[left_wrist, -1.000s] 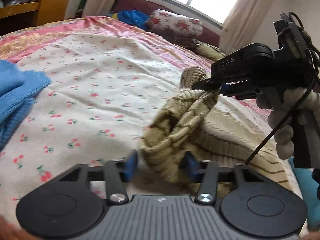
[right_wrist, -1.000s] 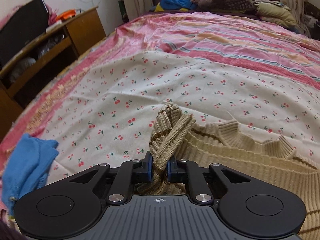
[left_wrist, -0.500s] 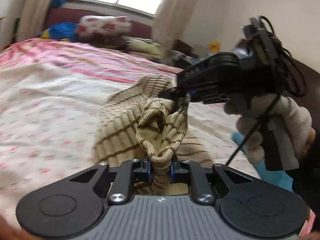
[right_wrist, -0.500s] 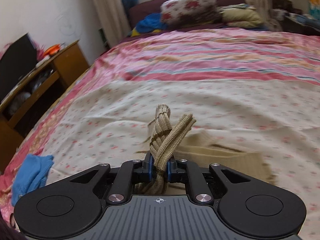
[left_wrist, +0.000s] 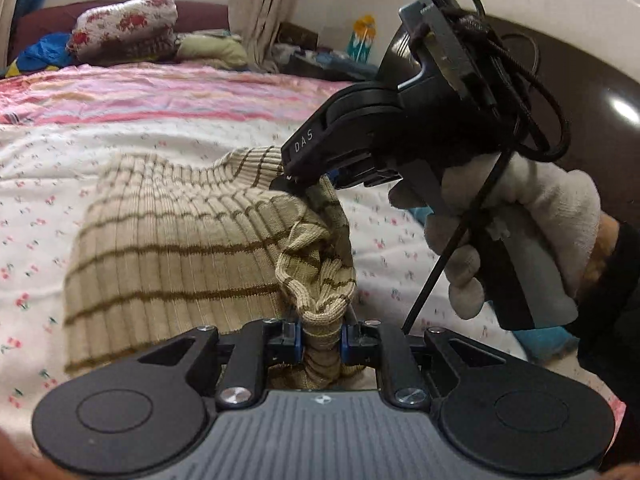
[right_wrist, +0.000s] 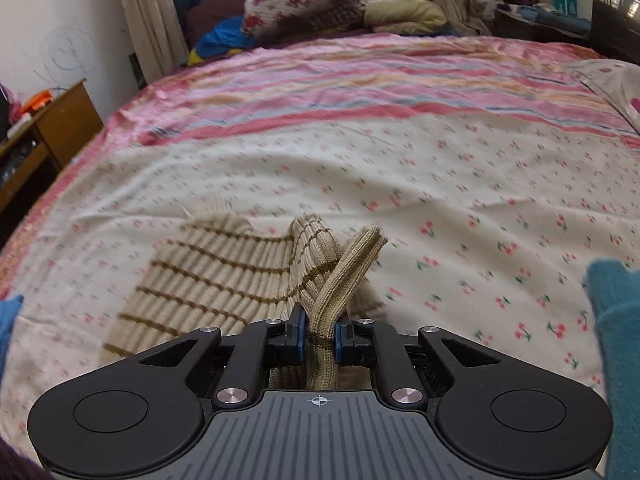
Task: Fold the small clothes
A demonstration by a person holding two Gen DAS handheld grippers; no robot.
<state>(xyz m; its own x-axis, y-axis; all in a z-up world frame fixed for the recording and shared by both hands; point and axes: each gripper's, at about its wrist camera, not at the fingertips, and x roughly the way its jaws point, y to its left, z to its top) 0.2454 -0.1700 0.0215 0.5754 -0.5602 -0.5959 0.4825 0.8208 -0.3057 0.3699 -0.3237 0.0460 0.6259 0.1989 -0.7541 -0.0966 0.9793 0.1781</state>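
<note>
While the bed [right_wrist: 440, 168] is mostly bare, my striped sweater [left_wrist: 172, 248] lies half draped on it, fold barely started I'd say. Left hand-held gripper [left_wrist: 322, 340] and right hand-held gripper [right_wrist: 318, 340] each clench a bunched edge, lifted.

At the bottom centre of the frame, the right gripper [right_wrist: 320, 338] clamps a bunched ribbed fold of the beige striped sweater [right_wrist: 224, 276], whose body spreads to the lower left over the cherry-print sheet [right_wrist: 420, 184]. A teal garment [right_wrist: 616, 320] fills the right edge. A blue cloth [right_wrist: 8, 320] shows at the left edge. Pillows [right_wrist: 304, 4] sit at top centre.
</note>
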